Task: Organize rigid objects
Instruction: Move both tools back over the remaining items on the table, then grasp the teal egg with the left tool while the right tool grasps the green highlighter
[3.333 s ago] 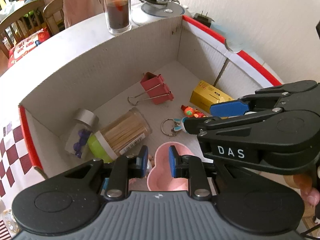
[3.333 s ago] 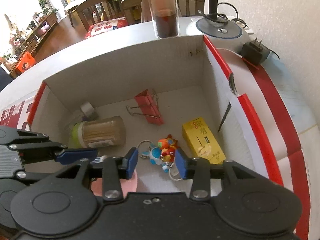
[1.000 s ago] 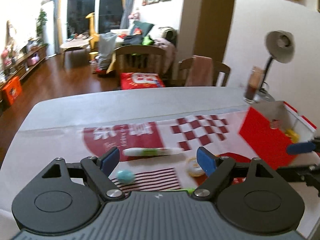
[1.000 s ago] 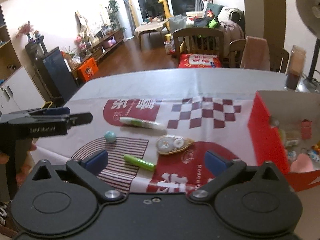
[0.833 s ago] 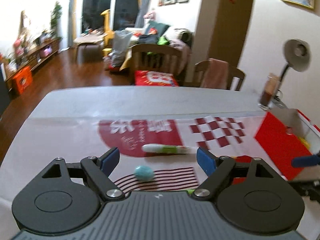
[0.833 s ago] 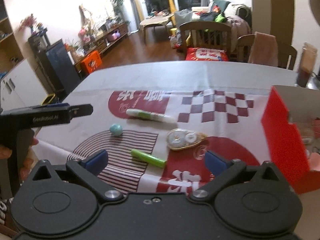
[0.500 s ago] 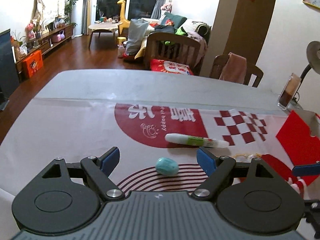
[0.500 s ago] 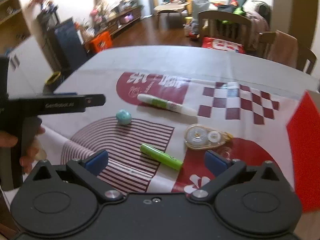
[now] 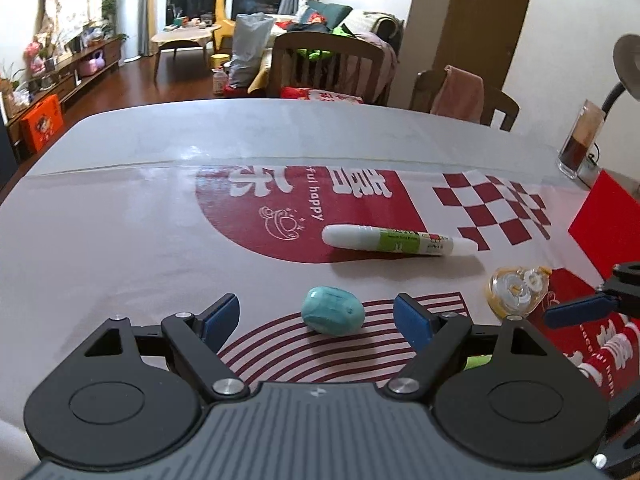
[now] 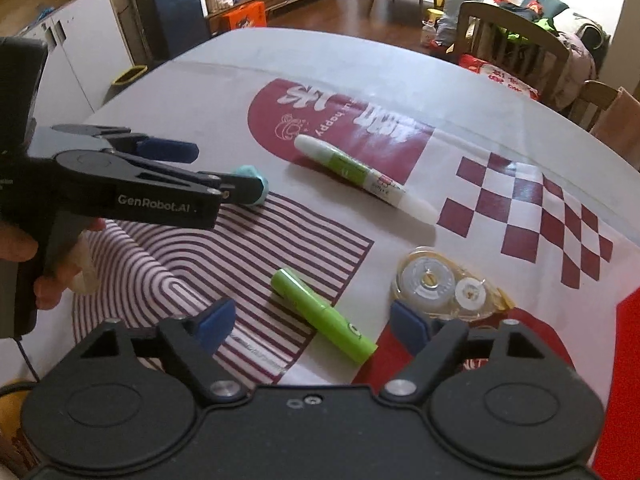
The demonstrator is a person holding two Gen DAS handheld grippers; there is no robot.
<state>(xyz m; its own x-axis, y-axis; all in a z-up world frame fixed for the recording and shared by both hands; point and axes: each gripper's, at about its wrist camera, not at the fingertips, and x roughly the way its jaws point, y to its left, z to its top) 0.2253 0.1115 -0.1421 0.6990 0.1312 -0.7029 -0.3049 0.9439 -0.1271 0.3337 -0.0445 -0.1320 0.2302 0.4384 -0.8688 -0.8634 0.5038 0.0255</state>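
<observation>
Two grippers over scattered desk items

Left gripper point(image 9: 316, 316) gapes around a teal eraser point(image 9: 333, 315), untouched; right gripper point(image 10: 308, 324), closing, brackets a green tube point(image 10: 323, 316) lying diagonally, cap near-right.

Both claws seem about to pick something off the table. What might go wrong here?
The teal egg-shaped piece in front of the left gripper is rounded, so it may roll or squirt out of the pinch. The right gripper is closing over the green tube, which lies slanted between its fingers and could twist or slip. The tape dispenser lies close beside one finger and could get nudged.
</observation>
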